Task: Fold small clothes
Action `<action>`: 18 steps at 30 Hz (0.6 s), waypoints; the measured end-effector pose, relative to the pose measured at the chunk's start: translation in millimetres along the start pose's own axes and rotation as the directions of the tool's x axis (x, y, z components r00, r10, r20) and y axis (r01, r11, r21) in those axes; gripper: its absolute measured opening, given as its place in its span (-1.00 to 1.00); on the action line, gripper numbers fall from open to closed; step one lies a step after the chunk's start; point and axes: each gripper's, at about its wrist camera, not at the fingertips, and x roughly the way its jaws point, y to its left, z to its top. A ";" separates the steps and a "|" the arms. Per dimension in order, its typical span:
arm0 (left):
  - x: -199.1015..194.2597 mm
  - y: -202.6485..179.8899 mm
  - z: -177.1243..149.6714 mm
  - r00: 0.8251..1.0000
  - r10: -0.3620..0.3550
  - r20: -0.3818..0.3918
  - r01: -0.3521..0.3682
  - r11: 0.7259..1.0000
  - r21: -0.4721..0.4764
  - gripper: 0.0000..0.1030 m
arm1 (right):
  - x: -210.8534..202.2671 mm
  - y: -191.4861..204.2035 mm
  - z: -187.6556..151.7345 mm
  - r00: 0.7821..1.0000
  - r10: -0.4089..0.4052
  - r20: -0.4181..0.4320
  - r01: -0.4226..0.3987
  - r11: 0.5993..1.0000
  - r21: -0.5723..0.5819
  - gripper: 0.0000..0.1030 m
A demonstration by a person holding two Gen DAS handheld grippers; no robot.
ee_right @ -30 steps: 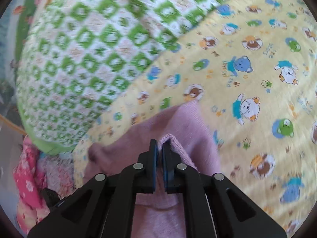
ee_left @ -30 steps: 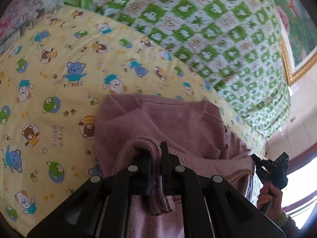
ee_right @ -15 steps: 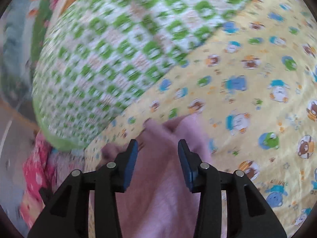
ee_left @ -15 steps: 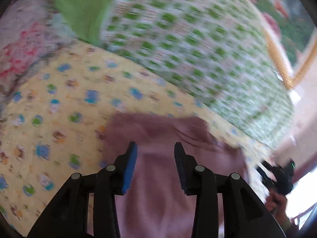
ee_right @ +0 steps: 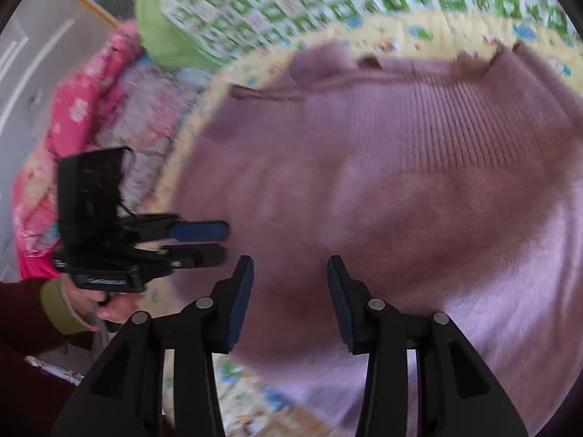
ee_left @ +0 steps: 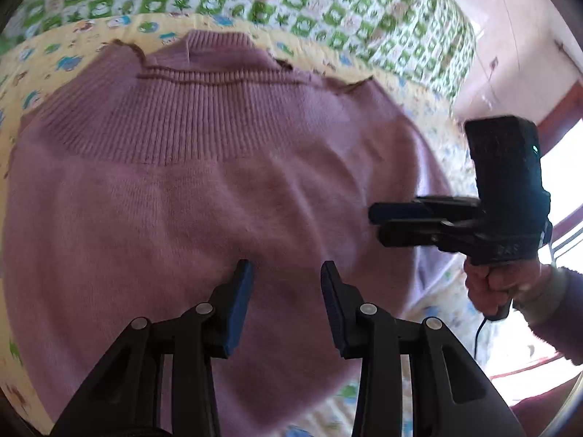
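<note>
Item: pink sweater [ee_left: 204, 196], lying flat on the yellow bed sheet [ee_left: 430, 109], below the green checked quilt [ee_left: 328, 3].

My left hand-held gripper [ee_left: 286, 273], over the sweater's near left part: jaws wide apart, holding nothing.

My right hand-held gripper [ee_right: 289, 269], over its near right part: likewise spread and empty.

Step, as I judge it: between folds. The next move calls for pinching an edge and carrying it across.

Orientation: ribbed band [ee_left: 175, 123] faces the quilt; long axis seems to run left to right, though blur leaves this uncertain.

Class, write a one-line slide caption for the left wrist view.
Open left gripper above a mauve sweater on a bear-print sheet.
</note>
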 end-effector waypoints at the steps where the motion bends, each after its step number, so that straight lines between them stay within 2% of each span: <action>1: 4.6 4.0 3.7 1.000 0.017 0.002 -0.017 1.000 0.020 -0.26 | 4.9 -4.8 2.8 0.999 -0.032 0.001 0.032 0.999 -0.007 -0.16; 3: 10.1 12.3 13.4 0.997 0.070 0.021 -0.071 0.996 0.050 -0.32 | 6.5 -17.7 11.2 0.993 -0.108 0.055 0.109 0.994 -0.015 -0.17; 5: 11.9 28.1 26.7 0.995 0.087 0.046 -0.089 0.995 0.044 -0.43 | 1.8 -33.1 21.5 0.977 -0.181 0.110 0.180 0.983 0.016 -0.17; 6: 12.9 35.9 33.9 0.993 0.099 0.056 -0.102 0.994 0.037 -0.47 | -1.0 -46.3 31.0 0.962 -0.230 0.145 0.225 0.973 0.053 -0.21; 7: 14.1 43.7 42.2 0.987 0.146 0.070 -0.149 0.988 0.038 -0.49 | -3.1 -55.6 37.4 0.953 -0.258 0.158 0.247 0.965 0.083 -0.29; 8: 13.4 50.8 49.7 0.982 0.169 0.080 -0.172 0.984 0.036 -0.59 | -6.3 -66.4 45.2 0.941 -0.287 0.177 0.268 0.956 0.122 -0.35; 9: 11.7 58.8 56.7 0.979 0.180 0.094 -0.184 0.983 0.029 -0.52 | -9.8 -71.5 50.2 0.934 -0.301 0.194 0.277 0.950 0.143 -0.48; 10: 9.1 67.6 64.5 0.965 0.235 0.115 -0.238 0.971 0.015 -0.52 | -15.8 -80.1 56.9 0.917 -0.327 0.227 0.292 0.941 0.174 -0.57; 11: 6.1 79.1 72.1 0.950 0.285 0.128 -0.287 0.958 -0.008 -0.63 | -19.8 -83.6 60.7 0.904 -0.348 0.248 0.306 0.933 0.192 -0.61; 12: 2.4 88.5 76.7 0.948 0.288 0.137 -0.286 0.958 -0.033 -0.65 | -27.5 -91.6 64.8 0.882 -0.378 0.283 0.322 0.920 0.226 -0.67; 13: -1.7 101.7 81.6 0.948 0.282 0.151 -0.274 0.959 -0.071 -0.64 | -31.3 -96.6 66.1 0.871 -0.387 0.302 0.320 0.914 0.248 -0.76; 15: -5.6 120.1 88.2 0.934 0.318 0.163 -0.302 0.946 -0.115 -0.77 | -39.1 -110.8 70.3 0.852 -0.411 0.323 0.316 0.897 0.310 -0.98; 17: -8.3 131.7 92.3 0.934 0.313 0.172 -0.287 0.944 -0.160 -0.82 | -47.8 -124.4 69.1 0.828 -0.445 0.341 0.307 0.869 0.387 -1.00; 18: -8.8 135.1 93.4 0.932 0.316 0.174 -0.287 0.942 -0.176 -0.82 | -51.9 -127.9 68.7 0.824 -0.446 0.349 0.293 0.863 0.412 -1.00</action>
